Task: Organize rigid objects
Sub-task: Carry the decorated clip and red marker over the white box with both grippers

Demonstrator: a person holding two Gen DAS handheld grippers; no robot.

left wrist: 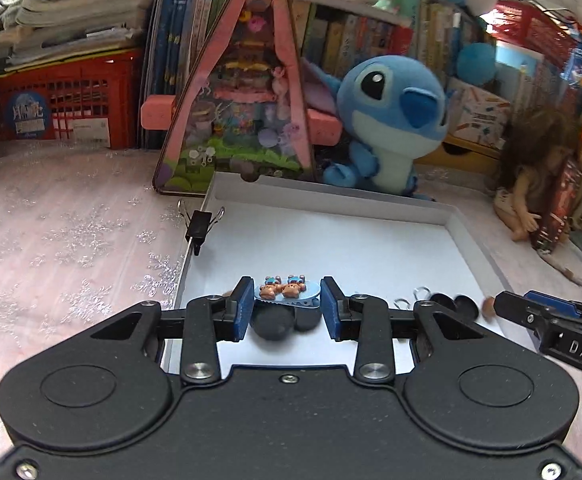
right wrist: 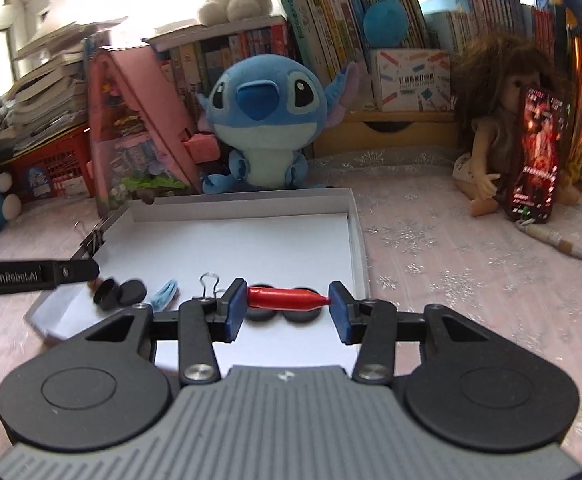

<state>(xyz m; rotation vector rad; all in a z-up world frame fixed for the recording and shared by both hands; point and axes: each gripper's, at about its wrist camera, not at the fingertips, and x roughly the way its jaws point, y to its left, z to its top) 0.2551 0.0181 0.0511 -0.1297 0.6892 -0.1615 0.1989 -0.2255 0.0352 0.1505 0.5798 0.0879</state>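
The tabletop point(right wrist: 451, 264), under a pale snowflake cloth, carries a shallow white box lid point(right wrist: 251, 204) that serves as the sorting tray, with a blue plush toy point(right wrist: 263, 120) at its twelve o'clock and a black binder clip point(left wrist: 200, 226) pinching its rim at about ten o'clock.

The left hand-held gripper point(left wrist: 287, 300) is partly closed on a blue hair clip with two little bears point(left wrist: 287, 292), pads touching both ends, held low over the tray's six o'clock edge above some black round discs point(left wrist: 273, 324). The right hand-held gripper point(right wrist: 287, 300) is likewise partly closed on a red bullet-shaped piece point(right wrist: 287, 296), held lengthwise between the pads over two more black discs point(right wrist: 283, 314).

Both pieces look carried, not yet placed; the step in hand seems to be setting them down inside the tray. Next, each should find a bare patch toward twelve o'clock, clear of the discs and the small wire clip point(right wrist: 210, 284), before the pads ease apart.
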